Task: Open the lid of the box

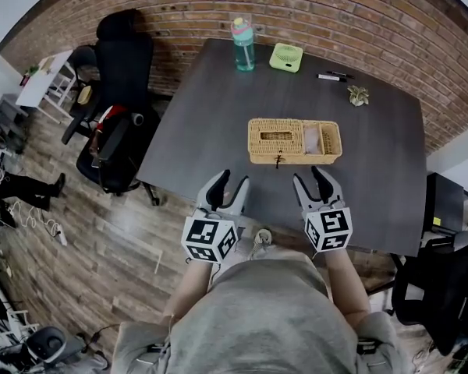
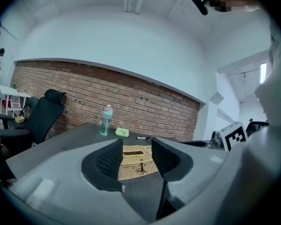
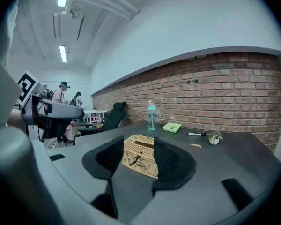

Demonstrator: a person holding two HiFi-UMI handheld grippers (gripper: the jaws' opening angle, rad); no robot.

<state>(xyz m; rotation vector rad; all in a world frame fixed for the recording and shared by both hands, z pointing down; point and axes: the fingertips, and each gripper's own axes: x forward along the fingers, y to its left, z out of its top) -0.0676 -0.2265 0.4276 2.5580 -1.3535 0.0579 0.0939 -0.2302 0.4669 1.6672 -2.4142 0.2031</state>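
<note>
While both tools hover over the table's (image 1: 207, 107) near edge, the wicker box (image 1: 295, 141) sits mid-table. Its long axis runs 9 to 3 o'clock, and its slotted lid (image 1: 276, 133) is down. A dark toggle latch (image 1: 278, 160) faces 6 o'clock, toward the left hand-held gripper (image 1: 232, 181) and the right hand-held gripper (image 1: 310, 178). Each has its jaws spread, with nothing between them.

Around the box:
- **11 o'clock:** a teal-capped water bottle (image 1: 243, 44)
- **12 o'clock:** a green case (image 1: 285, 57)
- **1 o'clock:** a marker pen (image 1: 330, 76)
- **2 o'clock:** a small plant (image 1: 358, 95)

A black office chair (image 1: 121, 92) stands off the table at 9 o'clock.
</note>
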